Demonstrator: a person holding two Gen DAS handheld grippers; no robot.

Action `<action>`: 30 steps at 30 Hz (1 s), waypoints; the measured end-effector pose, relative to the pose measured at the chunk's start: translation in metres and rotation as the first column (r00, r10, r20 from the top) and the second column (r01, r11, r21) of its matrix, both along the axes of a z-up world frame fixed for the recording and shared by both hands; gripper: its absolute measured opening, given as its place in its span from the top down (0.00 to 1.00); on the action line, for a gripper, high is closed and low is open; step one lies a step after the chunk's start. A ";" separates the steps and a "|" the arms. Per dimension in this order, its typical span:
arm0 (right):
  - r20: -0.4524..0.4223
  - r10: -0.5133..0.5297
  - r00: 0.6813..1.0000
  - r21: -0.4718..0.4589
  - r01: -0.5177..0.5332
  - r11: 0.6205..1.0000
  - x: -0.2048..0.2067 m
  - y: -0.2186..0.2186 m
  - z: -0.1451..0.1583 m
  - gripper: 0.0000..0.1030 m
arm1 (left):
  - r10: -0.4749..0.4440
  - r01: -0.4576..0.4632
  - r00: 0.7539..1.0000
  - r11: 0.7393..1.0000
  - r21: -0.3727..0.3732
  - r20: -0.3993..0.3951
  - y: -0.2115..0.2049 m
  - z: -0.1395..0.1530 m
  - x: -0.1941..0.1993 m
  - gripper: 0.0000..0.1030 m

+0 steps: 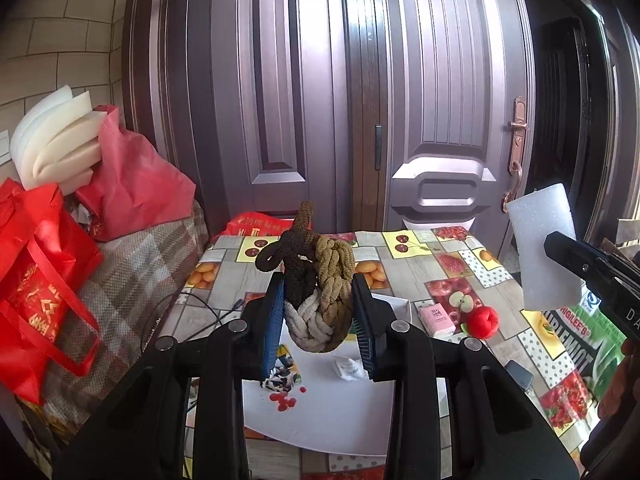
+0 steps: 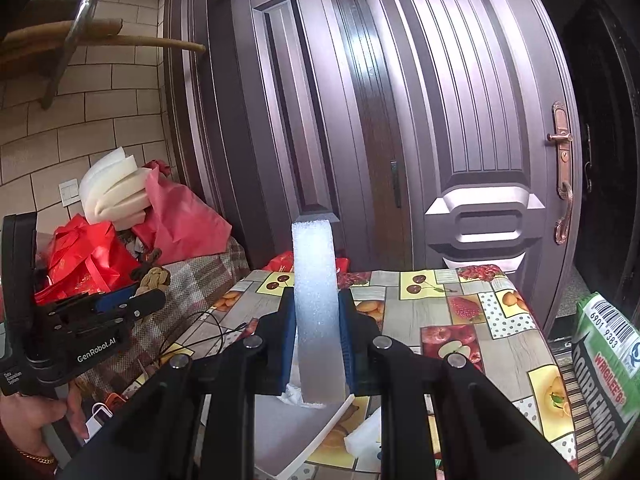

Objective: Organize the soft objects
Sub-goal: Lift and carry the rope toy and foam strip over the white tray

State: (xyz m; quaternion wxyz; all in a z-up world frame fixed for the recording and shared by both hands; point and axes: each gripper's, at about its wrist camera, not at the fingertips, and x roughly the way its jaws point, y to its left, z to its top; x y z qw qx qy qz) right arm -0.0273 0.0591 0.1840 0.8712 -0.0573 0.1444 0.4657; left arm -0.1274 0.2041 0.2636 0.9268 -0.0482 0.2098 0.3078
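Your left gripper (image 1: 322, 320) clamps the braided rope knot (image 1: 320, 292), your right gripper (image 2: 318, 344) the foam block (image 2: 316, 308), both lifted above the tabletop (image 1: 432, 280). Keep each squeeze gentle; lower them level before letting go.

Through the right wrist camera I see my right gripper (image 2: 317, 334) closed on a white foam block (image 2: 316, 312), which stands upright between the blue pads (image 2: 289, 336). Below it is the table (image 2: 460, 320) with a fruit-pattern cloth and a white board (image 2: 296, 436). At the left, a hand (image 2: 36, 416) holds the left gripper (image 2: 132, 300), clamped on a braided rope toy (image 2: 154, 278). Behind stands a brown door (image 2: 460, 120), and a green bag (image 2: 604, 376) at the right edge
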 end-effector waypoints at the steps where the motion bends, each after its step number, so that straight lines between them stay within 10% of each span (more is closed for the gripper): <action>1: 0.006 0.003 1.000 0.003 -0.003 1.000 -0.001 0.002 0.002 0.81 | 0.001 -0.001 1.000 1.000 0.005 0.004 0.001 0.001 0.000 0.69; 30: -0.056 0.057 0.997 -0.065 -0.061 0.996 0.002 0.066 -0.021 0.81 | 0.066 -0.067 0.997 0.996 -0.051 -0.034 0.052 -0.025 0.018 0.69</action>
